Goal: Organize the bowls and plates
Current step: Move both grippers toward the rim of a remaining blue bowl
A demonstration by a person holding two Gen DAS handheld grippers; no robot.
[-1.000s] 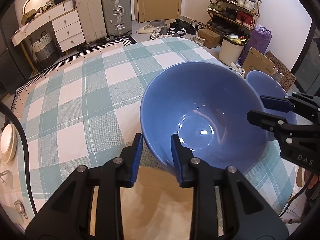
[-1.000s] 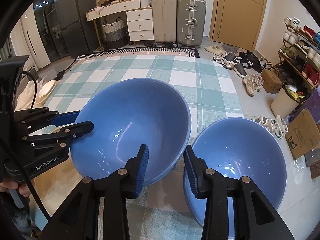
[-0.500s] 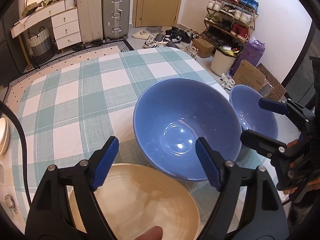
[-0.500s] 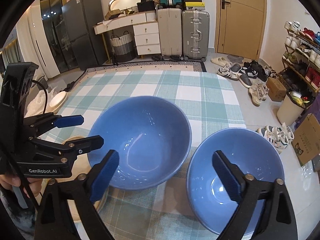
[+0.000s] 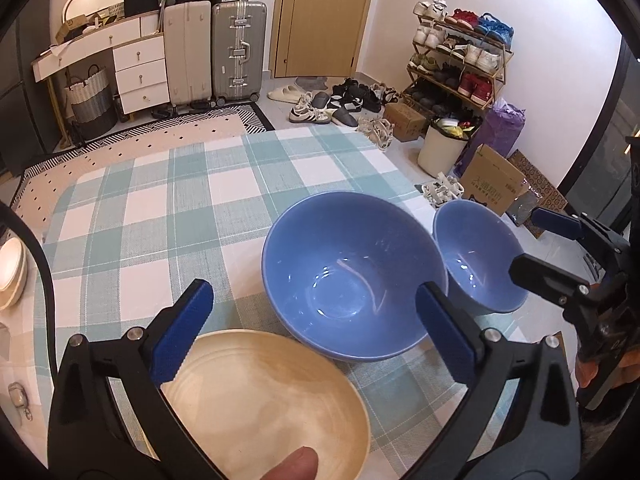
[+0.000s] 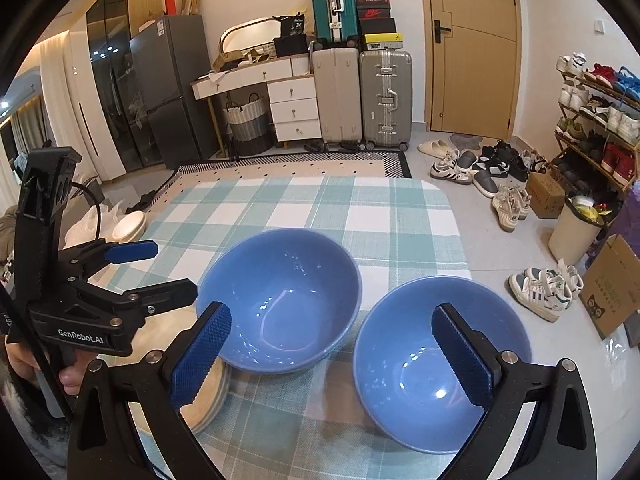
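Two blue bowls stand on the checked tablecloth point(image 5: 168, 216). The larger bowl point(image 5: 352, 276) point(image 6: 280, 300) sits in the middle. The second blue bowl point(image 5: 480, 256) point(image 6: 436, 364) sits to its right, apart from it. A cream plate point(image 5: 260, 404) point(image 6: 208, 396) lies at the near left, its edge close to the larger bowl. My left gripper point(image 5: 316, 336) is open and empty, raised above the plate and the larger bowl. My right gripper point(image 6: 332, 356) is open and empty, raised between the two bowls.
White dishes point(image 5: 10, 276) point(image 6: 128, 226) sit off the table's left side. The table's right edge point(image 6: 452, 216) drops to a floor with shoes, a bin point(image 6: 574, 228) and cardboard boxes. Suitcases and a drawer unit stand behind.
Both grippers opened, let go of the larger blue bowl's rim and pulled back and up. The bowl now stands on the cloth.
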